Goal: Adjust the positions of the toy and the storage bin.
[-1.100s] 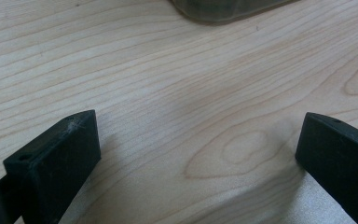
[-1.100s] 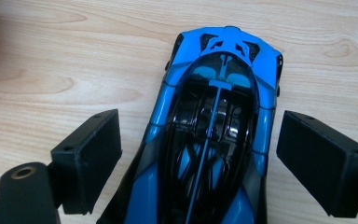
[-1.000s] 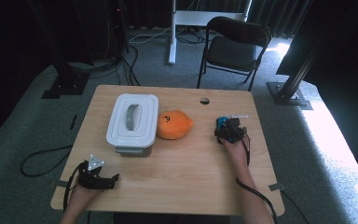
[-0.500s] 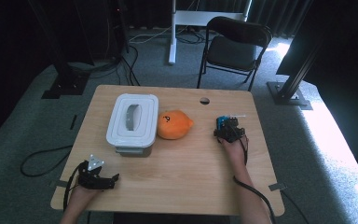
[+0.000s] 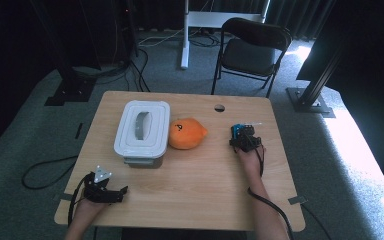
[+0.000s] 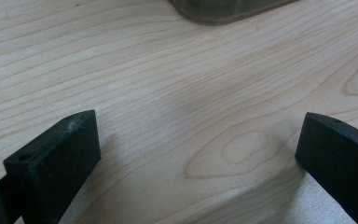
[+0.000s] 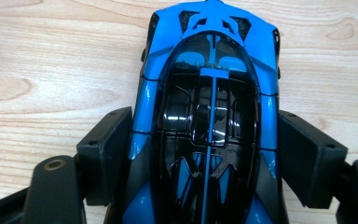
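Observation:
A blue and black toy car [image 7: 209, 56] stands on the wooden table [image 5: 200, 190] at the right, between the jaws of my right gripper [image 7: 205, 140]. The jaws have just been closing, and both pads now touch the car's sides. From above, the car [image 5: 237, 131] pokes out ahead of the right gripper [image 5: 241, 136]. My left gripper [image 5: 121, 192] rests near the table's front left corner. In the left gripper view it [image 6: 198, 135] stands open over bare wood with nothing between its fingers.
A white lidded container [image 5: 142, 131] sits at the left middle, with an orange plush [image 5: 185, 134] right beside it. The container's corner [image 6: 223, 9] lies ahead of the left jaws. A black folding chair [image 5: 252, 50] stands behind the table. A cable hole [image 5: 219, 107] marks the far edge.

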